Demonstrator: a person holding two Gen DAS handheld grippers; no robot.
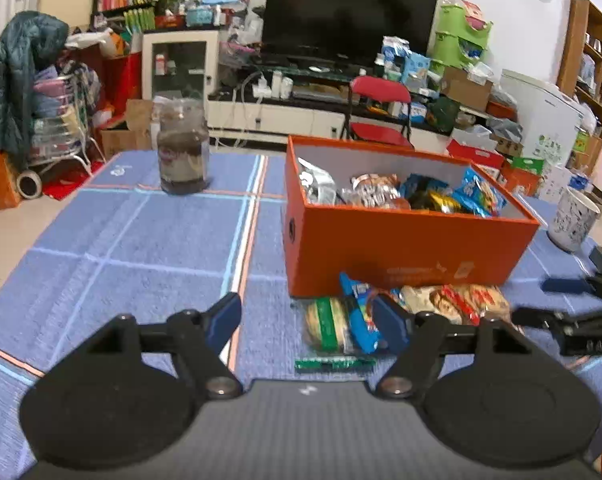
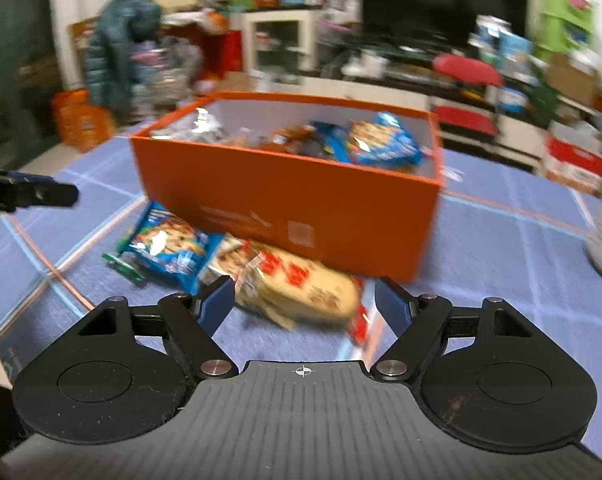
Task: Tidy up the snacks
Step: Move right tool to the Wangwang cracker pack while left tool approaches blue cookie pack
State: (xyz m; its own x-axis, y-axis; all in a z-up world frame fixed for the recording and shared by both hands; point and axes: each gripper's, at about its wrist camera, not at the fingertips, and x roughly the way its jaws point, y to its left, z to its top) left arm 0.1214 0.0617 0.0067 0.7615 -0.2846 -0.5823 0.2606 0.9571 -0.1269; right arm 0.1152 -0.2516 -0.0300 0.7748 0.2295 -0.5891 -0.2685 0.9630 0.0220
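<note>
An orange box (image 1: 401, 248) (image 2: 301, 208) stands on the blue tablecloth and holds several snack packets (image 1: 405, 194). Three loose packets lie in front of it: a green one (image 1: 327, 326), a blue one (image 1: 359, 316) (image 2: 169, 246) and a tan-and-red one (image 1: 457, 300) (image 2: 297, 284). My left gripper (image 1: 307, 316) is open and empty, just left of these packets. My right gripper (image 2: 305, 300) is open and empty, its fingers on either side of the tan-and-red packet, slightly short of it. It also shows in the left wrist view (image 1: 569, 300).
A glass jar (image 1: 183, 146) stands at the table's far left. A white patterned cup (image 1: 573, 220) stands right of the box. A red folding chair (image 1: 381, 116) and room clutter lie beyond the table.
</note>
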